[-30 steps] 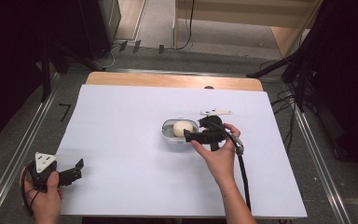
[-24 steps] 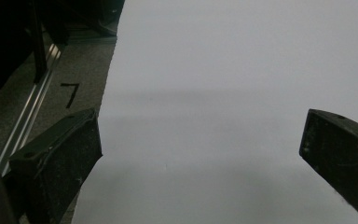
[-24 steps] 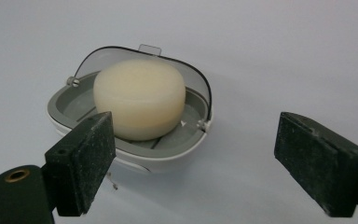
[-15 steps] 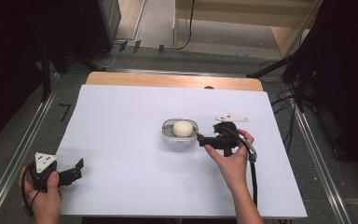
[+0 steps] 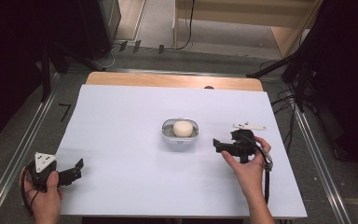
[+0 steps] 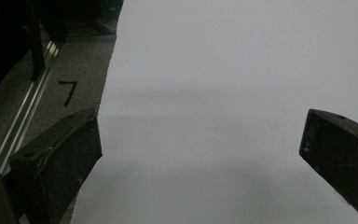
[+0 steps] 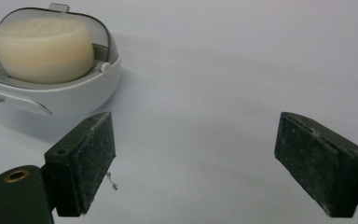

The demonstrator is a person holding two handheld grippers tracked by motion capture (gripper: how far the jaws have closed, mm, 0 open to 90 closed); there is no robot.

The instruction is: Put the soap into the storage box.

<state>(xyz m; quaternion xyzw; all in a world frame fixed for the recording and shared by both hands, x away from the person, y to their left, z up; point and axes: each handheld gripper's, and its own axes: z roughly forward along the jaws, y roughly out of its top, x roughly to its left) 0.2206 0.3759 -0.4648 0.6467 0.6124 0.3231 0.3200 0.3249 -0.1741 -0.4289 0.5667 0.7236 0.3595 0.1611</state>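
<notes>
Hands first, since they sit at the bottom of the high view: left gripper (image 5: 78, 169) is parked at the lower left, right on the edge of the white sheet (image 5: 121, 140), jaws spread with nothing but bare paper between them in its own view. Right gripper (image 5: 218, 145) is lower right of centre, jaws also apart and empty. No contact with anything.

Bit further up, just left of that right gripper, sits the soap dish (image 5: 180, 135), roughly mid-frame. The round cream soap bar (image 5: 182, 128) is lying in it, flat side up. In the right gripper view the dish sits at the upper left, near the left jaw but clearly not touching, and the soap (image 7: 42, 49) looks settled in the tray.

Beyond that, only a grey plate (image 5: 249, 126) above the right hand, then the wooden table edge (image 5: 172, 80) at the top.

My read: the soap-in-dish part looks done, since it's seated and nobody's gripping it. If anything's left, it's probably just moving the hands clear, or picking the dish up. Can't tell which.
</notes>
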